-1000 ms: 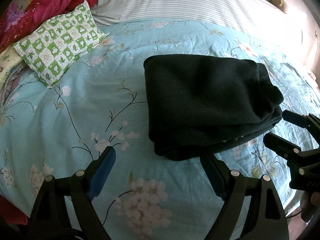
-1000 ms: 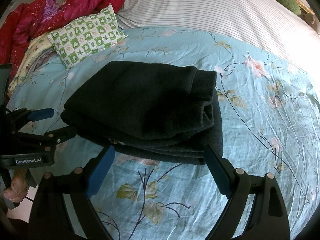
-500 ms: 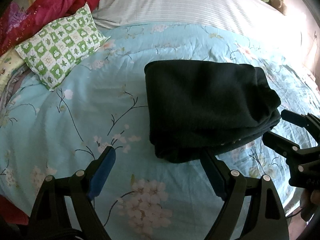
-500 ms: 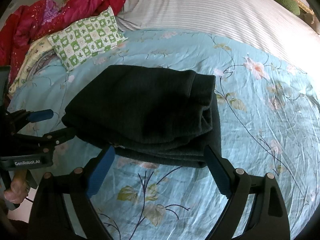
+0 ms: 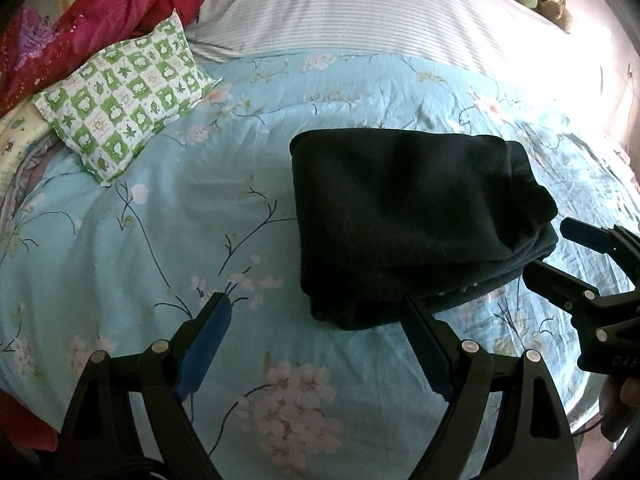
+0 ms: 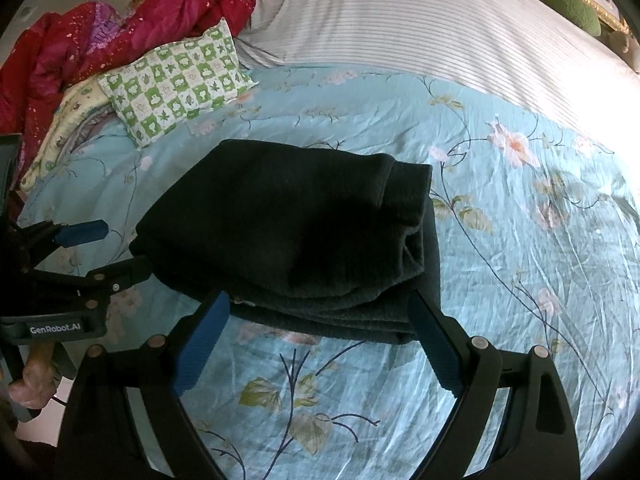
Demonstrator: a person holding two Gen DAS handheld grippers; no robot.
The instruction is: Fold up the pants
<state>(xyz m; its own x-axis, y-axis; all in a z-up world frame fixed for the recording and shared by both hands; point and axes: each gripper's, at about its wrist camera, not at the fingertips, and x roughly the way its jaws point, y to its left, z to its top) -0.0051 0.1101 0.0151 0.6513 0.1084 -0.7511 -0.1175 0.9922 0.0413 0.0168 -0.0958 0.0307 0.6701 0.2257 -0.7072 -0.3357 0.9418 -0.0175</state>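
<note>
l gripper (image 5: 316,312): fingers apart, empty | r gripper (image 6: 320,312): fingers apart, empty

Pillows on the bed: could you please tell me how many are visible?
1: the green checked pillow lies at the far left of the floral bedspread, beside red bedding. Others may be hidden.
</note>
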